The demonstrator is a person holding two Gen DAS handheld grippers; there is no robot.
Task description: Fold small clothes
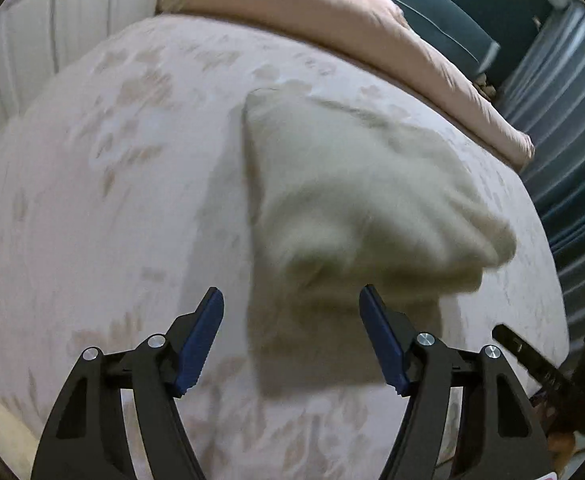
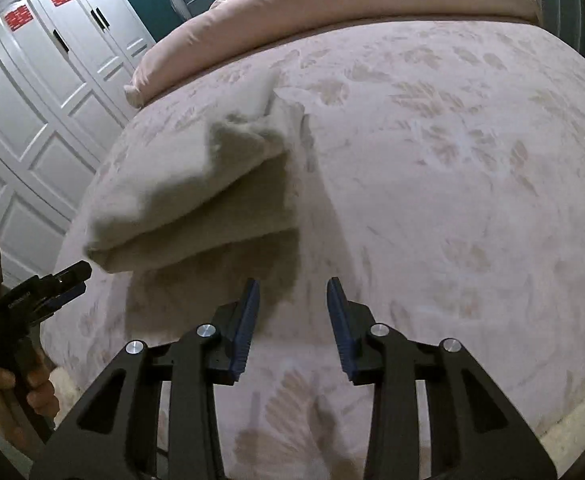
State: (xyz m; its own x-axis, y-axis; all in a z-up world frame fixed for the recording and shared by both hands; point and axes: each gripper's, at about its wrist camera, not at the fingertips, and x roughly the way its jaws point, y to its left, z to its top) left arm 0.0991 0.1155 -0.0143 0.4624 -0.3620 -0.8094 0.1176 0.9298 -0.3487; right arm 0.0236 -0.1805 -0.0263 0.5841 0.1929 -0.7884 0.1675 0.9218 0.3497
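A cream garment (image 1: 356, 184) lies on the patterned pink bedspread (image 1: 112, 200), with one part doubled over and blurred, its near edge lifted off the bed. My left gripper (image 1: 291, 300) is open and empty, just in front of the garment's near edge. My right gripper (image 2: 293, 292) is open and empty, just right of the garment (image 2: 196, 196) and slightly in front. The left gripper also shows at the left edge of the right wrist view (image 2: 70, 278), held by a hand. The right gripper shows at the right edge of the left wrist view (image 1: 524, 354).
A rolled pink duvet (image 1: 332, 12) lies along the far side of the bed, with a teal headboard (image 1: 444, 4) behind it. White wardrobe doors (image 2: 44, 80) stand to the left. Blue curtains (image 1: 564, 120) hang on the right.
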